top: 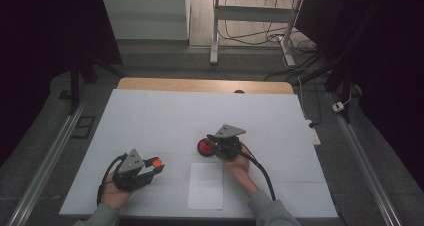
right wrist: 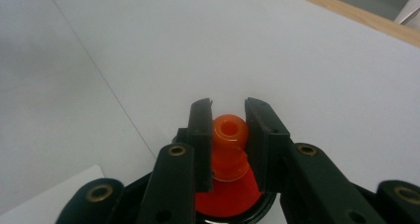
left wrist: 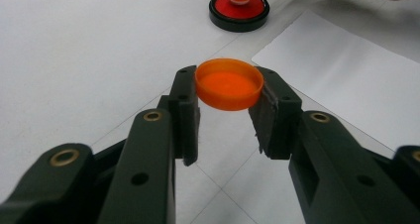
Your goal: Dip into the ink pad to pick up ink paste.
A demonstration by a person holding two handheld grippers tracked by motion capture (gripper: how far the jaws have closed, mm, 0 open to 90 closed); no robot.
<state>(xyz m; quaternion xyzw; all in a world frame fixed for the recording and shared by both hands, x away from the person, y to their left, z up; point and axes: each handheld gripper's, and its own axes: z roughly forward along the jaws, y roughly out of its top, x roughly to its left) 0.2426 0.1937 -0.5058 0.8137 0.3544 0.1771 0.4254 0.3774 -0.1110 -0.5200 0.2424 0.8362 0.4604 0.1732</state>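
Pinching a shallow orange plastic cap (left wrist: pixel 229 84) between its pads, hollow side up, the left gripper (left wrist: pixel 227 107) is held above the white table (top: pixel 150 121). An orange knob (right wrist: pixel 229 135) on a red, black-rimmed disc (right wrist: pixel 228 201) is clamped by the right gripper (right wrist: pixel 229 135).

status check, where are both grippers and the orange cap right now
Left gripper shut on orange cap, held off the table. Right gripper shut on orange nozzle of the red bottle. Nothing in the way.
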